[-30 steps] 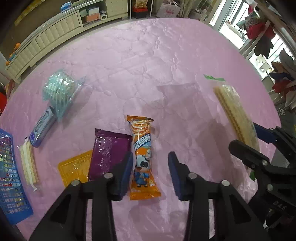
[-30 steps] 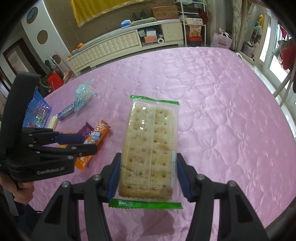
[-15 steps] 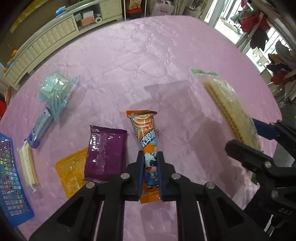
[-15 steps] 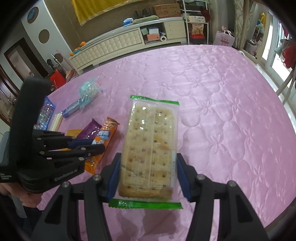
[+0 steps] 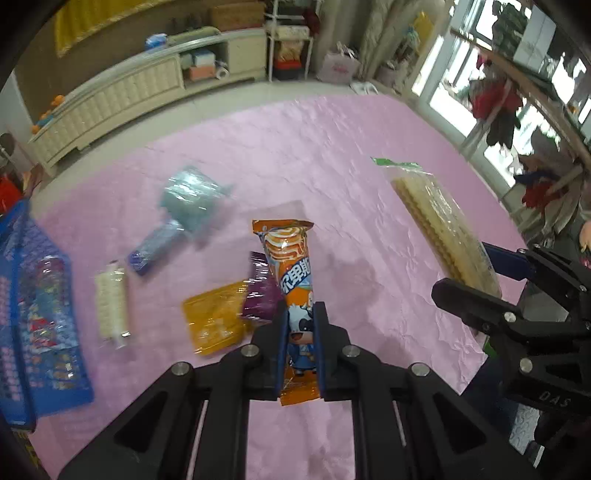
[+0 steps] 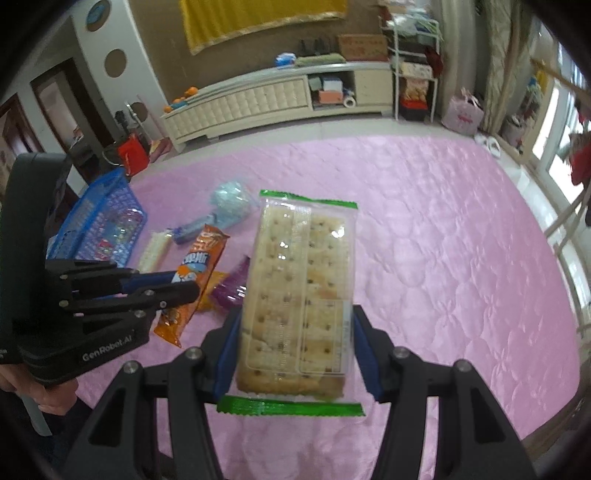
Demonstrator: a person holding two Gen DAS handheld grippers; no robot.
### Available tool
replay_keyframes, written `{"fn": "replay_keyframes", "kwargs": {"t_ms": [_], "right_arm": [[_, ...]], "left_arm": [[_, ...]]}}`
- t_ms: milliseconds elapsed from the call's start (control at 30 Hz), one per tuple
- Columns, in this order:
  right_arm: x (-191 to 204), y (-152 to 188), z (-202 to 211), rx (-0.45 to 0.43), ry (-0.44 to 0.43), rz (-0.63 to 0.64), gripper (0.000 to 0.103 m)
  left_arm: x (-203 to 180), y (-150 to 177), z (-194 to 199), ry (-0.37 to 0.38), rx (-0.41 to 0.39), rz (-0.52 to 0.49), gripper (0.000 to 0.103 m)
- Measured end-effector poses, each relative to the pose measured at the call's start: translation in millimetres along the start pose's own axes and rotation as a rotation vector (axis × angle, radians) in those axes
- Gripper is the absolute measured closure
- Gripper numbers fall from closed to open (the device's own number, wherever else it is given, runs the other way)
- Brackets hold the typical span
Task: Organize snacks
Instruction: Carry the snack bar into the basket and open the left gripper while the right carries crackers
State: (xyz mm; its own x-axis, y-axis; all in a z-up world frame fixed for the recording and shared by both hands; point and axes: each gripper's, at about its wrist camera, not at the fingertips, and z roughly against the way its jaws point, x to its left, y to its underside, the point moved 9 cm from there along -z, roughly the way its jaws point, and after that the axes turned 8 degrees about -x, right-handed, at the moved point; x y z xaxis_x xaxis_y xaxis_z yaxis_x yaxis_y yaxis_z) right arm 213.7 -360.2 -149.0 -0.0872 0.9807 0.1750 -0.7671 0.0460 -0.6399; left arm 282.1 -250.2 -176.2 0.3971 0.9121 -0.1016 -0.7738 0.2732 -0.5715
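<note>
While gripped, orange snack bar point(image 5: 291, 269) points lengthwise away.

"GenRobot.AI" stands in white letters on the black body of the left gripper point(image 6: 184, 284) — at about 8 o'clock in the right wrist view. "DAS" is moulded on the right gripper point(image 5: 491, 275), at 4 o'clock in the left wrist view. The orange snack bar point(image 5: 291, 266) carries large white Chinese characters — too blurred to read.

A long cream cabinet point(image 6: 273, 99) stands at the brown wall point(image 6: 229, 66) under a yellow cloth point(image 6: 258, 18); bright windows point(image 5: 443, 92) give daylight.
</note>
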Motion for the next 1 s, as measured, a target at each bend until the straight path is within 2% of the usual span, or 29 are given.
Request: {"fn": "replay_keyframes", "kwargs": {"t_ms": [133,467,733,833,1000], "right_arm": [[29.5,-17.9,10.6,-0.026,-0.064,-0.023,0.043],[118.1,-56.3,19.2,-0.092,-0.118,0.060,0.043],[195.8,-71.2,6.1,-0.105,-0.198,0.127,0.043],[221.9,-76.0,-5.6,-0.091,-0.246,0.130,0.043],[257.1,-78.0,-29.7,-0.066,-0.270,0.169,0.043]], "left_arm": [[25.5,-4.4,43.7,-0.003,-0.071,0.026,0.092],[99.6,-8.9,132.9,-0.071,-0.191,0.056,0.092],[169.2,4.9,171.5,-0.168,-0.207,0.076,0.092],[195.6,11.2,177.3,-0.204,-0.199,0.084,0.092],[241.9,22.9,182.7,-0.242,-0.194,0.126,0.092]]}}
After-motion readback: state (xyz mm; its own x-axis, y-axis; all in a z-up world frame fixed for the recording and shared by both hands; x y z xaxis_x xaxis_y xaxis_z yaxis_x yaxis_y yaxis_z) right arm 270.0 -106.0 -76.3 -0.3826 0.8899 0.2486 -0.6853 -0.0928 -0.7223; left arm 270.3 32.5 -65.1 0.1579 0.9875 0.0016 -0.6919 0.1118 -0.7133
